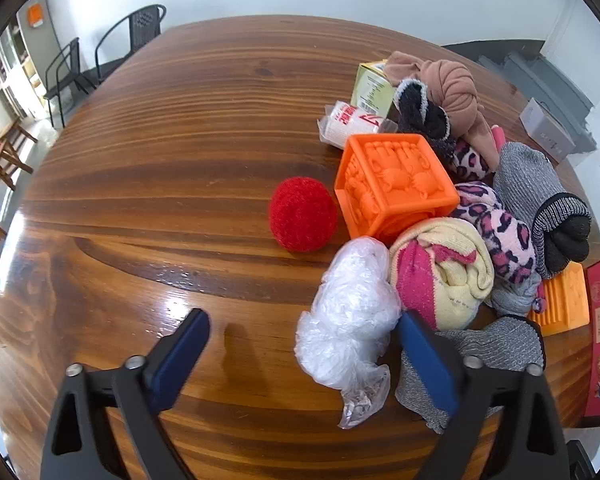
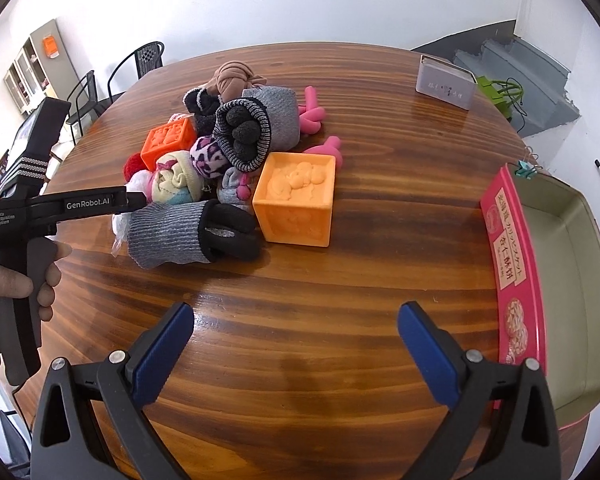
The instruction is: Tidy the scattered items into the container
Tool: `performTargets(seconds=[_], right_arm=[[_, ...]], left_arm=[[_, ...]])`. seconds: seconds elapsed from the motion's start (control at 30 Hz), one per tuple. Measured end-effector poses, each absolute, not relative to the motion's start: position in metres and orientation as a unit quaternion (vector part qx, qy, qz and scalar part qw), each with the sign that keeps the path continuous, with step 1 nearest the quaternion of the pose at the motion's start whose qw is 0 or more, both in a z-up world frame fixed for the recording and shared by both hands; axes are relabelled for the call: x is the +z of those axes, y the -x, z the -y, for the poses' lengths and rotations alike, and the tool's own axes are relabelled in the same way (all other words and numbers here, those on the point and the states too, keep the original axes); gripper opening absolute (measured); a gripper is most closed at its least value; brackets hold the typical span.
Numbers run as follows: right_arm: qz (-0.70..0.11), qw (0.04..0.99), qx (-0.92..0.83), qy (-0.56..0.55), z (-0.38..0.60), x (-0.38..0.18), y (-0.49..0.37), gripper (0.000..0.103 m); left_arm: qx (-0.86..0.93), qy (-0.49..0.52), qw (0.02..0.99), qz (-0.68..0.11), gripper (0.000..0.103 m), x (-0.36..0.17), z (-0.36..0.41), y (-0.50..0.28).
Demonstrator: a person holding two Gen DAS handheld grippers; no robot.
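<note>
**Scattered soft goods and blocks, awaiting the tin**

Wooden worktop point(image 2: 300, 280), varnished and glossy, in a white-walled room with black chairs behind.

Pile, mid-worktop, all items touching or overlapping:
- Crumpled clear plastic bag point(image 1: 348, 320), one. Very light, slippery, will crush; probably best pinched across the bulk. It lies nearest the left tongs point(image 1: 304, 356), whose jaws stand wide with the bag partly between them, not pressed.
- Orange embossed block point(image 1: 392, 184), one; paler orange block point(image 2: 296, 200), one. Likely soft rubber, hollow, easy to take by opposite walls.
- Red knitted ball point(image 1: 302, 220), one. Light, may roll.
- Grey ribbed gloves, rolled: two seen clearly point(image 2: 192, 232), a third possible.
- Rolled socks, several, soft and compressible; exact count unclear.
- Pink rubbery toys point(image 2: 312, 114), two.

Container: pink biscuit tin point(image 2: 512, 264), open, at the worktop's right edge, well apart from the pile.

Right tongs point(image 2: 296, 344): fully wide, empty, above bare wood.
</note>
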State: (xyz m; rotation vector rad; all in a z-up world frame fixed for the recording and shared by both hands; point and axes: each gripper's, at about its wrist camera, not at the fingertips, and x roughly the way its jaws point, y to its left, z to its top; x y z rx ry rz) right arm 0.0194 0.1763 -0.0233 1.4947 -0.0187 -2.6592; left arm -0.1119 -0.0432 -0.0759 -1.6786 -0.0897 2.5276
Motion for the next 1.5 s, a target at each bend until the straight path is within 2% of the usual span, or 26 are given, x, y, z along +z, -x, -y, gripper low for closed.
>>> performTargets(seconds=[0.07, 0.13, 0.3, 0.5, 1.13, 1.5], right_arm=[[0.007, 0.047, -0.869, -0.492, -0.176, -0.025, -0.018, 0.1], [0.007, 0.05, -0.868, -0.494, -0.175, -0.026, -0.017, 0.099], [0.005, 0.059, -0.865, -0.498, -0.172, -0.028, -0.016, 0.093], [0.015, 0.083, -0.862, -0.5, -0.167, -0.026, -0.012, 0.083], [0.027, 0.147, -0.851, -0.503, -0.118, -0.024, 0.026, 0.085], [-0.016, 0.147, -0.842, -0.519, -0.078, -0.051, 0.058, 0.089]], left_arm=[[0.823, 0.564, 0.066, 0.034, 0.075, -0.082, 0.042, 0.118], [0.823, 0.563, 0.07, 0.025, 0.073, -0.084, 0.038, 0.12], [0.825, 0.558, 0.089, 0.002, 0.039, -0.083, 0.029, 0.125], [0.826, 0.557, 0.09, 0.012, 0.038, -0.08, 0.037, 0.124], [0.832, 0.547, 0.079, 0.04, 0.038, -0.067, 0.077, 0.098], [0.83, 0.551, 0.066, 0.058, 0.038, -0.068, 0.097, 0.078]])
